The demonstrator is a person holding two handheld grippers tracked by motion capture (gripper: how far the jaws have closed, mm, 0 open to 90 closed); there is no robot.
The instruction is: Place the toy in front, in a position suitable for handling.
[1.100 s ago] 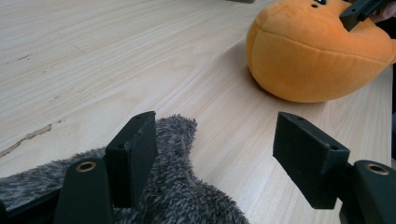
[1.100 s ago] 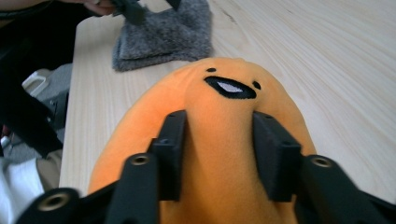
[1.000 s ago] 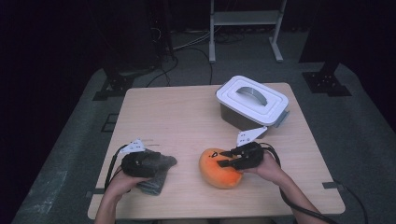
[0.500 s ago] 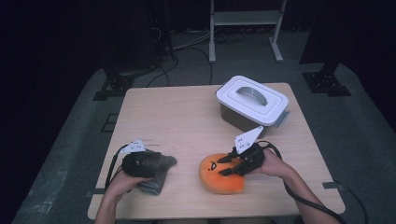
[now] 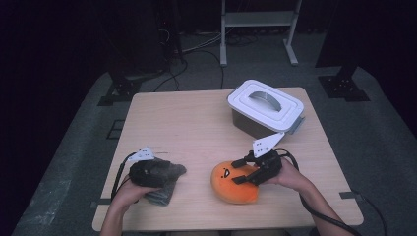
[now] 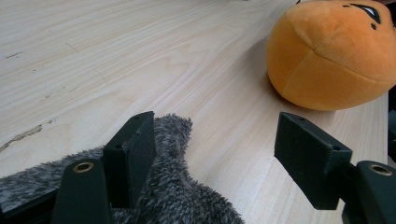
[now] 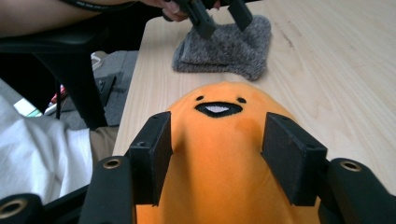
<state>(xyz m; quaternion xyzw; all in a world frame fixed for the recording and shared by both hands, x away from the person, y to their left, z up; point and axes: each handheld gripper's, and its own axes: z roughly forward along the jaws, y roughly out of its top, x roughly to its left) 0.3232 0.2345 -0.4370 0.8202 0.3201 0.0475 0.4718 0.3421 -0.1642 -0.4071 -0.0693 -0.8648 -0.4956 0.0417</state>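
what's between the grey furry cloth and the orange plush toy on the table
Nothing: bare wooden table separates the grey furry cloth from the orange plush toy, as the high view shows.

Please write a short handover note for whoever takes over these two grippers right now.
Right gripper: jaws have just been opening around the orange plush toy; it looks let go, resting on the table at the near edge.
Left gripper: open, one jaw lying against the grey fuzzy cloth, nothing gripped. The cloth lies at the near left.
White lidded box: far right of the table, lid on.
Done: the toy is set down.
Left: probably opening the box and putting the toy and cloth away; that is a guess.
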